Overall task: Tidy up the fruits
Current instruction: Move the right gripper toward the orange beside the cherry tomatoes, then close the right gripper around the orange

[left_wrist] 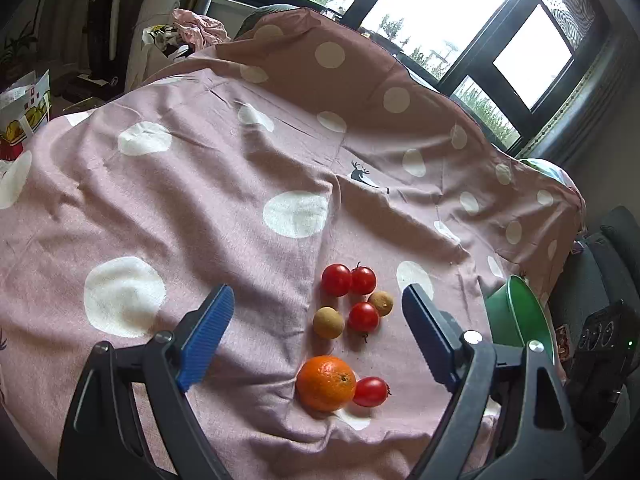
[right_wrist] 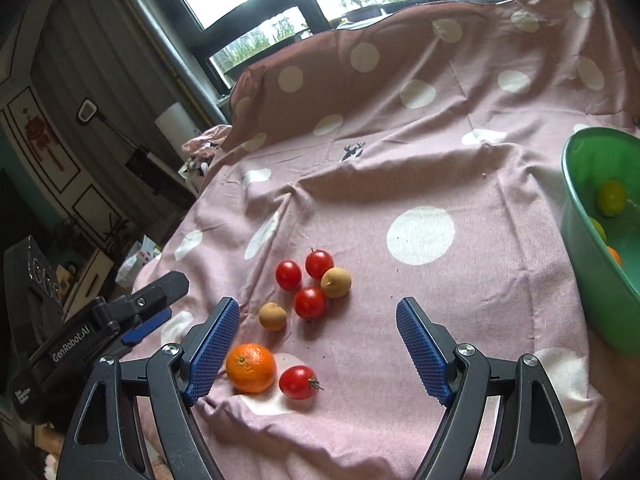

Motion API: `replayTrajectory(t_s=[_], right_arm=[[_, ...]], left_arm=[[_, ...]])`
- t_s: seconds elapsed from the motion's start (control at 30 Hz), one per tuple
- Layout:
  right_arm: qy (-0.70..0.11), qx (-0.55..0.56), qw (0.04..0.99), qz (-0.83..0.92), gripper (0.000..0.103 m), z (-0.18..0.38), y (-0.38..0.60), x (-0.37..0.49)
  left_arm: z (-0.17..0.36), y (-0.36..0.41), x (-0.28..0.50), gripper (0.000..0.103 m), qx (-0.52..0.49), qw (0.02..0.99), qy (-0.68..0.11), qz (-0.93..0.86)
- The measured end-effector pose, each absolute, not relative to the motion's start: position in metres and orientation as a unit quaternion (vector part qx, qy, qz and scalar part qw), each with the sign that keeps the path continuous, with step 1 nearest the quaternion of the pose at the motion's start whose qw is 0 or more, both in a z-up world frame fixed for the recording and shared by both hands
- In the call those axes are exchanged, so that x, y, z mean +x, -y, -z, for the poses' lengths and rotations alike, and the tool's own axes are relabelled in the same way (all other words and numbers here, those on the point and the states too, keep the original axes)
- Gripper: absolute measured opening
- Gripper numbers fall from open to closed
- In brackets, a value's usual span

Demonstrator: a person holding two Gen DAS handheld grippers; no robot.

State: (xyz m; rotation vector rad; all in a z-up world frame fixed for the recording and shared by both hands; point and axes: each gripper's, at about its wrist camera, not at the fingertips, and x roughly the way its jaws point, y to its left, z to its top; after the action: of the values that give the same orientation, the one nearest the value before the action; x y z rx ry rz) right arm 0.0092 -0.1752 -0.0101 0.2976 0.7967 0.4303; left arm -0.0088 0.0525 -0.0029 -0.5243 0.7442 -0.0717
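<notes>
An orange (left_wrist: 326,383) (right_wrist: 251,368) lies on the pink dotted cloth with a red tomato (left_wrist: 371,391) (right_wrist: 299,381) touching it. Beyond them sits a cluster of three red tomatoes (left_wrist: 349,280) (right_wrist: 309,302) and two brown longans (left_wrist: 328,322) (right_wrist: 272,316). My left gripper (left_wrist: 318,318) is open and empty, hovering over the fruits. My right gripper (right_wrist: 318,330) is open and empty, just above the orange and tomato. A green bowl (left_wrist: 520,316) (right_wrist: 588,276) at the right holds yellow-green fruits (right_wrist: 611,198) and an orange one.
The pink cloth with white dots (left_wrist: 200,200) (right_wrist: 420,152) covers the table and a raised back. Windows stand behind. The left gripper's body (right_wrist: 92,332) shows at the left of the right wrist view. Room clutter lies beyond the table's left edge.
</notes>
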Motion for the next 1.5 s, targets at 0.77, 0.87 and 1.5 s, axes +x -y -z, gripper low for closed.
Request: replayTrajectory(t_s=[0.77, 0.87, 1.5], right_arm=[[-0.461, 0.130, 0.827, -0.296, 0.056, 0.033, 0.131, 0.013], [-0.478, 0.112, 0.812, -0.314, 0.056, 0.039, 0.112, 0.016], [-0.461, 0.085, 0.841, -0.271, 0.044, 0.011, 0.134, 0.010]], left_arm=[[-0.001, -0.072, -0.012, 0.086, -0.270, 0.896, -0.353, 0.000], [-0.001, -0.070, -0.011, 0.086, -0.262, 0.898, -0.354, 0.000], [-0.001, -0.055, -0.009, 0.085, -0.248, 0.901, -0.356, 0.023]])
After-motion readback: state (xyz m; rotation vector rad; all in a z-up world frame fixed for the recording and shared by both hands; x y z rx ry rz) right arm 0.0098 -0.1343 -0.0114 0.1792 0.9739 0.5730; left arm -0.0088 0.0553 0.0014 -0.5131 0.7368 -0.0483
